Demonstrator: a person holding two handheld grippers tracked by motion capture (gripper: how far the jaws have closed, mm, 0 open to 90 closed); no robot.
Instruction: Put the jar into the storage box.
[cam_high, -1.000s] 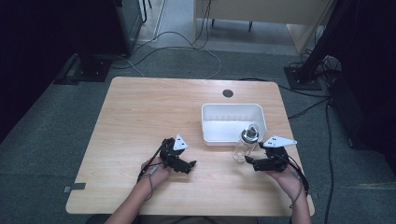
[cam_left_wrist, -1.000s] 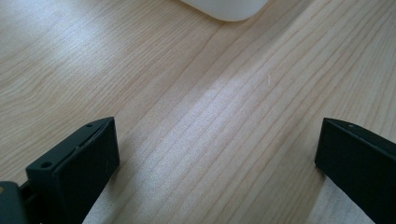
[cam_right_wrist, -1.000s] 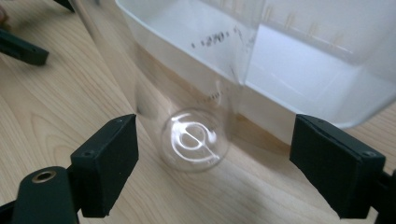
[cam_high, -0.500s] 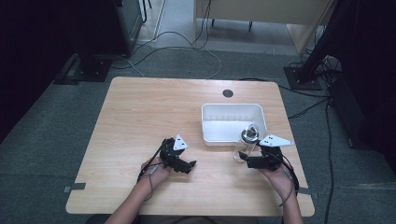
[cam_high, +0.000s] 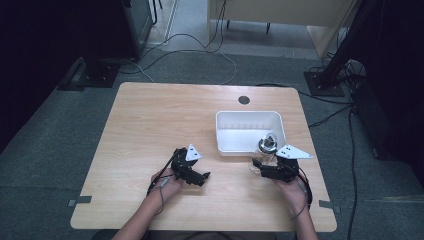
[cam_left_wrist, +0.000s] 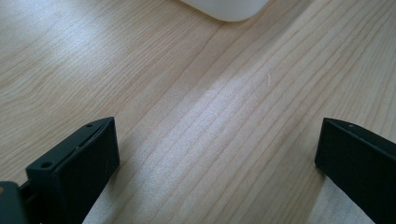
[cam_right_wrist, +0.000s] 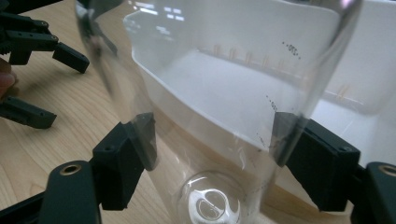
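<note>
I have the light wooden table (cam_high: 150, 130) under me, and toward its far right lies a shallow white rectangular plastic tray (cam_high: 248, 131). Just off the tray's near right corner stands a clear glass flask with printed markings (cam_high: 264, 151), upright on the wood and touching or nearly touching the tray wall. My right gripper (cam_high: 260, 169) reaches it from the near side; its jaws have just been closing, and in the right gripper view both black pads press the flask's (cam_right_wrist: 224, 93) sides, so I am clamped on it. My left gripper (cam_high: 202, 176) rests at the near middle of the table, jaws spread wide over bare wood (cam_left_wrist: 210, 116), holding nothing.
</note>
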